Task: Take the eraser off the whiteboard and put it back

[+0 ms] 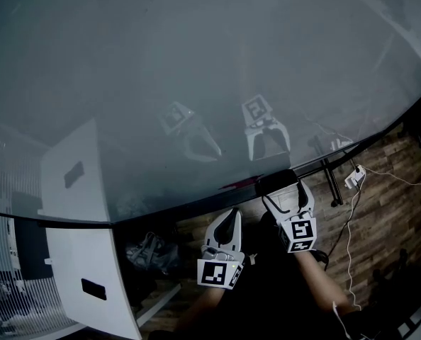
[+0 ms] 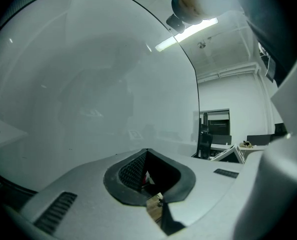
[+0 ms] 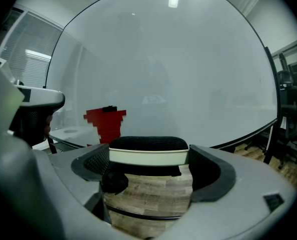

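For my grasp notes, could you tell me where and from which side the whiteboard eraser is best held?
Hold the eraser by its white plastic body, across its two ends, coming from the back so the black felt faces the whiteboard. The right gripper holds it just so, with one jaw on each end and the felt left bare, pointing away from the gripper.

My head view looks steeply down the whiteboard point(image 1: 196, 62); both gripper views sit close below, facing up at that same board.
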A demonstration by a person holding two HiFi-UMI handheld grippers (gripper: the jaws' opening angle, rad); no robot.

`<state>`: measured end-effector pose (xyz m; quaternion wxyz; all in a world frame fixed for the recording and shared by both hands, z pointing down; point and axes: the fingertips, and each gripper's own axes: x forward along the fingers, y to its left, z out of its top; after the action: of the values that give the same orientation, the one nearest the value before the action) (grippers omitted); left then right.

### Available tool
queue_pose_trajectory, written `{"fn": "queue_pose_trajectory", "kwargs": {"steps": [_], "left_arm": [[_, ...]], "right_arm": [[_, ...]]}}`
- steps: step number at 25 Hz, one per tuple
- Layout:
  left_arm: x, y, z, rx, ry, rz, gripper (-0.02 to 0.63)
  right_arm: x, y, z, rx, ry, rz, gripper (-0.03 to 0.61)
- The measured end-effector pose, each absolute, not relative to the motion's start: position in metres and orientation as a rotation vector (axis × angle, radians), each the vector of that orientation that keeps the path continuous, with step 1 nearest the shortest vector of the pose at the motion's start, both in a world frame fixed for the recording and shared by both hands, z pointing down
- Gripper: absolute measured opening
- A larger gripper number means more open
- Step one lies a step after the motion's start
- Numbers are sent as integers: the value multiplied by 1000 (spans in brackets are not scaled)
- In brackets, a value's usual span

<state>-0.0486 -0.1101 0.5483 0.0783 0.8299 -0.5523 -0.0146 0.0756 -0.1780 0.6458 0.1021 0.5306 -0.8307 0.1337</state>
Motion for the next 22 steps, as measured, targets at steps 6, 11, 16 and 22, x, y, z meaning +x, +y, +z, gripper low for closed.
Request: {"fn": "queue_pose_trajectory", "kwargs": {"steps": [6,11,16,22], "left_arm": [[-46,-113,552,2475,-1653,-42,8],[-50,-113,553,2464,-1654,-33,8],[-55,-114,554,2453,-1657,-36,8],[-53,-117,555,2474,-1659,-19,7]], "right_arm": [[72,-175,656,1546,-2432,411,511],[68,-175,656,1551,-2427,413,511],[65,-176,656,1558,-2410,400,511],[65,-176,658,1549,-2398,349,512]]}}
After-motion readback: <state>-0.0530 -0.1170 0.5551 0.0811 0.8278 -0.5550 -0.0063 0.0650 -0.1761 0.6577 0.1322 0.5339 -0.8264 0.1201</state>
